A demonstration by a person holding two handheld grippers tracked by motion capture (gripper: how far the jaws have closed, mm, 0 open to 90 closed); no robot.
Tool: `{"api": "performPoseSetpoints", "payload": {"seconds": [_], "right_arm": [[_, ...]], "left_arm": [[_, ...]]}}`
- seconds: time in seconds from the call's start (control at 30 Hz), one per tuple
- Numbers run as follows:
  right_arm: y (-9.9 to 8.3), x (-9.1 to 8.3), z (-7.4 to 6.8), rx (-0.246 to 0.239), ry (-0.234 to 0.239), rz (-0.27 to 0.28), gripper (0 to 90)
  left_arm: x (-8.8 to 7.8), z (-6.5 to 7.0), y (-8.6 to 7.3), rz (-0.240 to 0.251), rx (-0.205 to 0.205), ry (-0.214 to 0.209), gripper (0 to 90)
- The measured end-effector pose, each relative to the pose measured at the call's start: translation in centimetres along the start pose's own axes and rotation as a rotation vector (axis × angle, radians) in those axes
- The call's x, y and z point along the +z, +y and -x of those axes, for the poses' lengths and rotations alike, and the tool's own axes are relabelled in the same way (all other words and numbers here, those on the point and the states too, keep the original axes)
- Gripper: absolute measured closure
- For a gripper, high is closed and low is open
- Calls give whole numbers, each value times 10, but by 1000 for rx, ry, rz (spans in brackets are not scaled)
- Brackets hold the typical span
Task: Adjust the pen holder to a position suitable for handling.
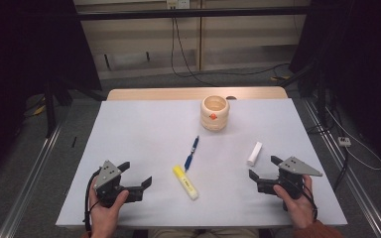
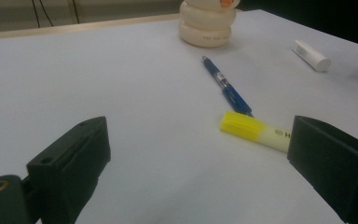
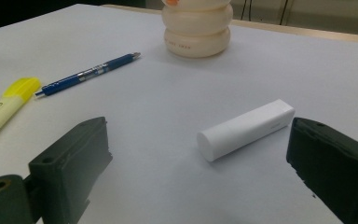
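Both grippers stood wide open and empty. The white stick lay on the table just ahead of the right gripper, long axis slanting across its jaws. The highlighter lay nearer the left gripper.

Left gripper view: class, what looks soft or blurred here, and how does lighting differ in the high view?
Left gripper view: the near claw is blurred; pen and highlighter are sharper. High view: the table is evenly lit, its surroundings dark, shadows faint.
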State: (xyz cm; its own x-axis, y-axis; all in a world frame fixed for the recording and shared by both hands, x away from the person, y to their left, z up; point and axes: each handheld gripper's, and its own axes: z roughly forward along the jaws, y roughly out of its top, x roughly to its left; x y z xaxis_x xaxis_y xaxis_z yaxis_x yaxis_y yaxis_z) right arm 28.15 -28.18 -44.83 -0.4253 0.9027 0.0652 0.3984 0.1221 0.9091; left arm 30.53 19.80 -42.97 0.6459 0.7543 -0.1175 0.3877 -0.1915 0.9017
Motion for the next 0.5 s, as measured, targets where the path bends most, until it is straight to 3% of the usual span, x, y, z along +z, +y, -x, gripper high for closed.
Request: {"api": "performPoseSetpoints", "payload": {"seconds": [0.1,0.4,0.5], "right_arm": [[0,0,1,3,6,-2,56],[-1,1,1,3,26,-19,56],[1,2,1,-5,33,-31,56]], "left_arm": [[1,0,0,-9,-11,-15,57],[3,-2,-1,-16,-9,7,57],[3,-4,0,-35,-4,-17,57]]}}
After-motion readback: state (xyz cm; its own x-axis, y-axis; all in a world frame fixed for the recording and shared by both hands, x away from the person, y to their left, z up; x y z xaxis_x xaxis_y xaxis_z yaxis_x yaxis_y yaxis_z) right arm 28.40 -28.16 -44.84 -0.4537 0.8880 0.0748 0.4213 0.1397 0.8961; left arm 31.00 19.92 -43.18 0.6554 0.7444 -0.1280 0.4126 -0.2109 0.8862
